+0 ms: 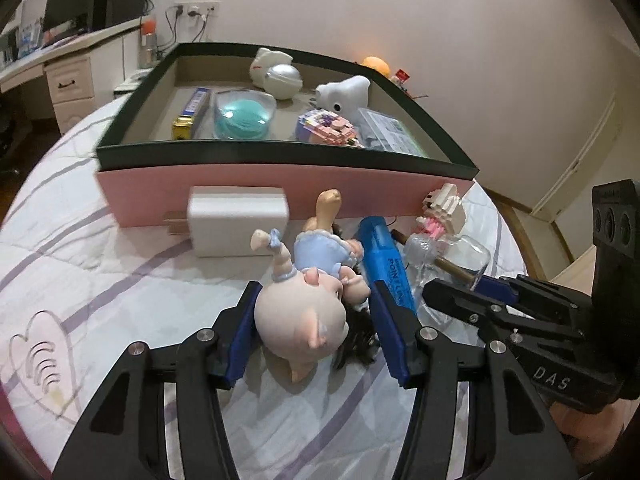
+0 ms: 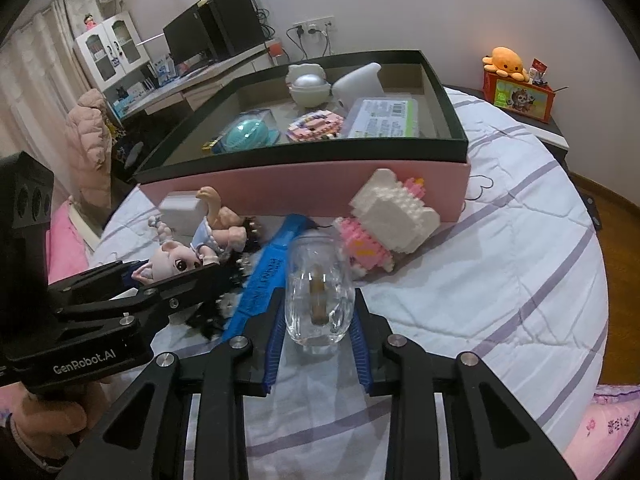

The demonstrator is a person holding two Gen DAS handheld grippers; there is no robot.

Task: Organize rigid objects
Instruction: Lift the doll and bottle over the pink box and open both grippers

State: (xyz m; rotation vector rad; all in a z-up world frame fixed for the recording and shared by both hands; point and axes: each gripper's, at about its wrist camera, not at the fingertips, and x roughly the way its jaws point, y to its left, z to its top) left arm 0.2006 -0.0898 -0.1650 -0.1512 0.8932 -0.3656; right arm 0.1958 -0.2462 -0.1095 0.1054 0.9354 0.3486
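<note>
A doll [image 1: 300, 320] with a pale head, blue dress and dark hair lies on the bed quilt. My left gripper [image 1: 316, 292] straddles its head: the left pad touches the head, while the right pad stands off with hair in the gap. My right gripper [image 2: 318, 300] is shut on a clear glass jar [image 2: 320, 312] with a brown piece inside. A blue highlighter [image 1: 384, 264] lies between the doll and the jar. A white and pink brick figure [image 2: 384, 224] and a white charger [image 1: 236, 224] lean by the pink box [image 1: 280, 192].
The dark-rimmed box [image 2: 304, 152] holds a teal case, a white round toy, a pink brick piece and a clear plastic case. Striped quilt [image 2: 500, 280] spreads to the right. A desk with a monitor [image 2: 188, 40] stands behind, and a nightstand with an orange plush [image 2: 506, 62].
</note>
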